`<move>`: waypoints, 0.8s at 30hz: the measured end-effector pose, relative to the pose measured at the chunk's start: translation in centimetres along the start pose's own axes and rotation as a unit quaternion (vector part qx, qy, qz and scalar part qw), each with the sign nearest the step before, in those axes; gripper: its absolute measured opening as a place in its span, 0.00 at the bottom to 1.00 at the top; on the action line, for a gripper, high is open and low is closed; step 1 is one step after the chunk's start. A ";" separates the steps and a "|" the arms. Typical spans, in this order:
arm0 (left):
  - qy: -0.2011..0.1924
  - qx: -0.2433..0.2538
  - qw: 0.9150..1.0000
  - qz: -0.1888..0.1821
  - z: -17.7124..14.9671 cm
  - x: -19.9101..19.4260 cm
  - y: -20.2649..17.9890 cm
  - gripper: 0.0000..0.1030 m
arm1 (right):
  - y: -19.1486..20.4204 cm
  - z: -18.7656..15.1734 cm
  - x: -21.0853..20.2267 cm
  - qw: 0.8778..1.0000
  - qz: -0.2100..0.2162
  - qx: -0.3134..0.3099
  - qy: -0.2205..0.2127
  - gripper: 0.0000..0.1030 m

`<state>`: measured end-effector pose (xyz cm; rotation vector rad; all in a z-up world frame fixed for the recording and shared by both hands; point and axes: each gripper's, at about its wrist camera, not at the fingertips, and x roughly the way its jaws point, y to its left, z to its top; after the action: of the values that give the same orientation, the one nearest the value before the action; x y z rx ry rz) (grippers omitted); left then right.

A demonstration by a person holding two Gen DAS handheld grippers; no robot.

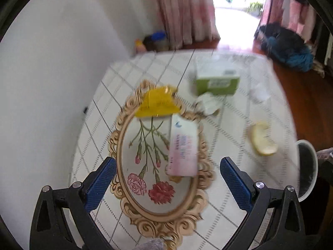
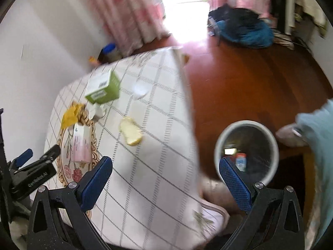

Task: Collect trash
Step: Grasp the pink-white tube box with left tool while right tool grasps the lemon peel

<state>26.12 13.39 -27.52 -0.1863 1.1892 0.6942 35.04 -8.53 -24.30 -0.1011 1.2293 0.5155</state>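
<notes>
My left gripper (image 1: 168, 166) is open and empty over an oval floral tray (image 1: 133, 200). On the tray lie a pink-white box (image 1: 183, 152) and a yellow wrapper (image 1: 156, 104). Beyond are crumpled paper (image 1: 208, 104), a green-white box (image 1: 217, 81) and a pale yellow peel (image 1: 263, 139). My right gripper (image 2: 166, 173) is open and empty over the table's right edge. The peel (image 2: 131, 132), green box (image 2: 104, 89), yellow wrapper (image 2: 69, 114) and pink box (image 2: 81, 145) lie to its left. The white trash bin (image 2: 247, 125) stands on the floor to the right, with litter inside.
The table has a white checked cloth (image 2: 158, 145) and stands against a white wall (image 1: 52, 83). A clear cup (image 2: 140, 87) stands near the green box. The left gripper's body (image 2: 31, 177) shows at the table's left. Dark bags (image 2: 243, 29) lie on the wooden floor.
</notes>
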 end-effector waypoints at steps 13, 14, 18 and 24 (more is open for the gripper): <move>0.097 -0.009 0.992 -0.082 0.6 9.3 -0.6 0.42 | 4.9 3.8 12.3 0.996 0.001 -0.047 0.078 0.81; 0.092 -0.017 0.992 -0.089 0.3 9.1 -0.1 0.42 | 5.3 3.8 12.8 0.995 0.003 -0.051 0.082 0.81; 0.082 -0.037 0.993 -0.073 -1.5 8.1 2.2 0.41 | 7.0 4.0 14.4 0.993 -0.001 -0.085 0.083 0.81; 0.082 -0.057 0.994 -0.047 -4.8 7.5 4.7 0.41 | 9.2 3.9 16.4 0.988 -0.040 -0.122 0.084 0.66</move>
<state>21.06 17.69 -35.07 -0.3987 1.2896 0.6737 38.35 6.19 -36.20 -0.4070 1.3157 0.5947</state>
